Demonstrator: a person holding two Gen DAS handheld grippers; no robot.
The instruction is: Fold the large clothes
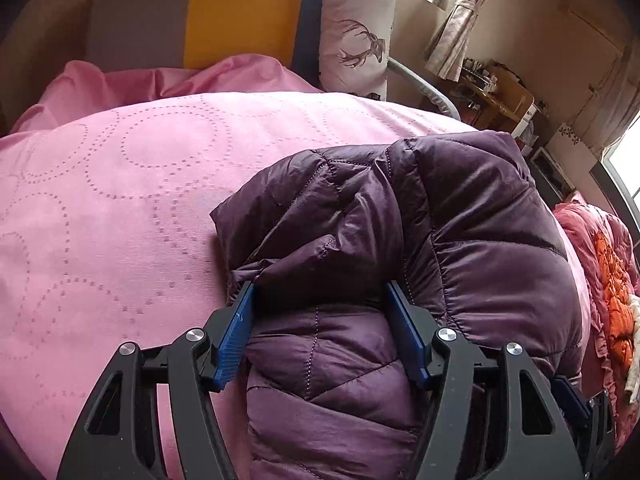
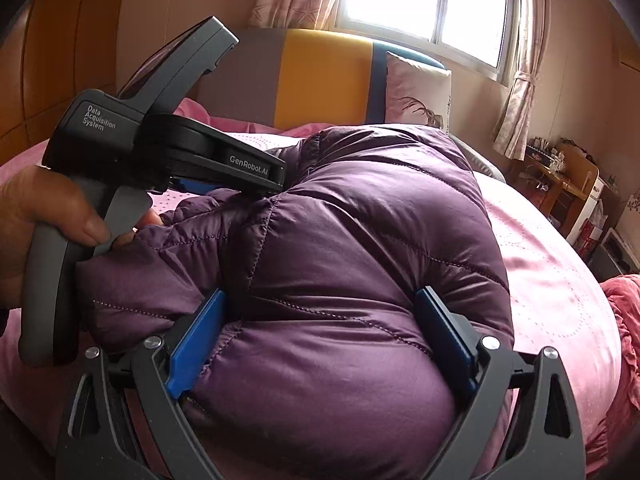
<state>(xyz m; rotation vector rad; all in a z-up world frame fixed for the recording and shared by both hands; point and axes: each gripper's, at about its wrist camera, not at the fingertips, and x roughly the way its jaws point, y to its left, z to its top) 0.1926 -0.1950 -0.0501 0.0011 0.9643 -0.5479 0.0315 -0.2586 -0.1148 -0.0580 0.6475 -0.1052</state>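
Observation:
A purple quilted down jacket (image 1: 460, 216) lies bunched on the pink bedspread (image 1: 120, 208). My left gripper (image 1: 320, 286) points down at it, and its blue pads press into a thick fold of the jacket from both sides. In the right wrist view the jacket (image 2: 360, 220) bulges up between the pads of my right gripper (image 2: 322, 294), which is shut on another fold. The left gripper's body (image 2: 180, 152), held by a hand (image 2: 36, 216), sits to the left there, and the jacket hides its fingertips.
The bed has a grey, yellow and blue headboard (image 1: 240, 12) and a deer-print pillow (image 1: 356, 36). A red and orange quilt (image 1: 608, 280) is heaped at the bed's right edge. Beyond it stand a cluttered wooden desk (image 2: 560, 176) and curtained windows (image 2: 432, 4).

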